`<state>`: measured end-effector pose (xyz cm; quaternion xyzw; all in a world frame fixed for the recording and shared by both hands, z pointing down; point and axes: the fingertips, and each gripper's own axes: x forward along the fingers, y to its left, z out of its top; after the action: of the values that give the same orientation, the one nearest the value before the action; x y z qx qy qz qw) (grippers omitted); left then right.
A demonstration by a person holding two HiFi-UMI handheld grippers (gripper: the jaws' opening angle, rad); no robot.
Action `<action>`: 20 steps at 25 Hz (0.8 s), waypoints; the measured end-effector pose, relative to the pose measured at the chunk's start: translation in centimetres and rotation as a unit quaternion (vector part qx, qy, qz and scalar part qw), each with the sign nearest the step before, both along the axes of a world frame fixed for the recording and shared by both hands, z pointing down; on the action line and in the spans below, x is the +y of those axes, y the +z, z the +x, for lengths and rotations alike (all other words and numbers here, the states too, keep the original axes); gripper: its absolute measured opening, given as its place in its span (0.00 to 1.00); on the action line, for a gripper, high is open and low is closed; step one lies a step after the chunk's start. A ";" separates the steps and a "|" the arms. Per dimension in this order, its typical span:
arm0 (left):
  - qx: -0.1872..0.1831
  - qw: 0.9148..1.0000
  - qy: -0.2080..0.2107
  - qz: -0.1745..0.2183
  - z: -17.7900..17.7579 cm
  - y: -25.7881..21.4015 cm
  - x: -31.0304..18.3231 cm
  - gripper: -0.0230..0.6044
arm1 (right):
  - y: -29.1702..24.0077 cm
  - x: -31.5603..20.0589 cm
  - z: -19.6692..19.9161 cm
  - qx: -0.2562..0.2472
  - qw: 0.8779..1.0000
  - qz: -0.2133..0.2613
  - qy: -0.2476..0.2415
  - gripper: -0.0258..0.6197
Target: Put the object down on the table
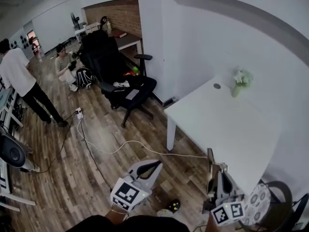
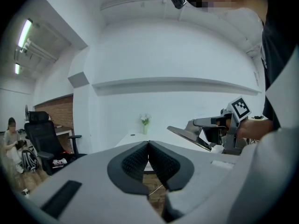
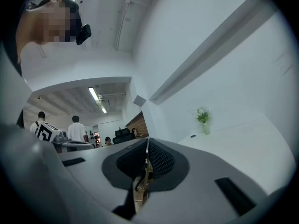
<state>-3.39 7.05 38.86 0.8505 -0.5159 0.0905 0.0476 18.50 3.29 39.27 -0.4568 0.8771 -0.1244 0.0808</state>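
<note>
The right hand-held gripper (image 3: 147,148) is clamped on a thin flat object (image 3: 141,188), held short of the white worktop (image 1: 227,124); the left hand-held gripper (image 2: 148,147) is pressed shut, empty; the carry is judged the step in hand; next, the object is to be brought over the worktop, lowered and released.

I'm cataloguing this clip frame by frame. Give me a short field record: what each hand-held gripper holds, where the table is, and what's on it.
left hand-held gripper: jaws together, nothing between them
right hand-held gripper: closed on a thin flat object, seen edge-on
table: white, ahead and right of both grippers
on the table: vase of flowers near the wall
task state: object not yet set down
background: black office chair on a wood floor
</note>
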 end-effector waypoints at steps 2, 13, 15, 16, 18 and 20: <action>-0.002 1.000 -0.008 -0.002 0.5 0.0 -1.2 0.03 | 0.0 -1.5 0.5 -0.001 1.000 -0.002 -0.007 0.06; -0.017 0.999 -0.040 -0.005 3.1 0.5 -5.7 0.03 | 0.6 -7.3 2.5 0.001 0.999 -0.005 -0.040 0.06; -0.014 0.999 -0.041 -0.008 3.1 0.6 -6.2 0.03 | 0.7 -7.8 2.4 0.001 0.999 -0.006 -0.042 0.05; -0.013 0.999 -0.041 -0.009 3.1 0.7 -6.6 0.03 | 0.7 -8.1 2.4 0.001 0.999 -0.006 -0.043 0.05; -0.009 0.999 -0.041 -0.009 3.0 1.0 -7.5 0.03 | 0.9 -8.8 2.3 0.003 0.999 -0.007 -0.043 0.06; -0.005 0.999 -0.038 -0.011 3.0 1.3 -8.6 0.03 | 1.2 -9.7 2.2 0.005 0.999 -0.009 -0.042 0.06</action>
<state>-0.44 -1.59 40.18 0.8295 -0.5469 0.0980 0.0577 20.69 -6.40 40.42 -0.4209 0.8949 -0.1326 0.0669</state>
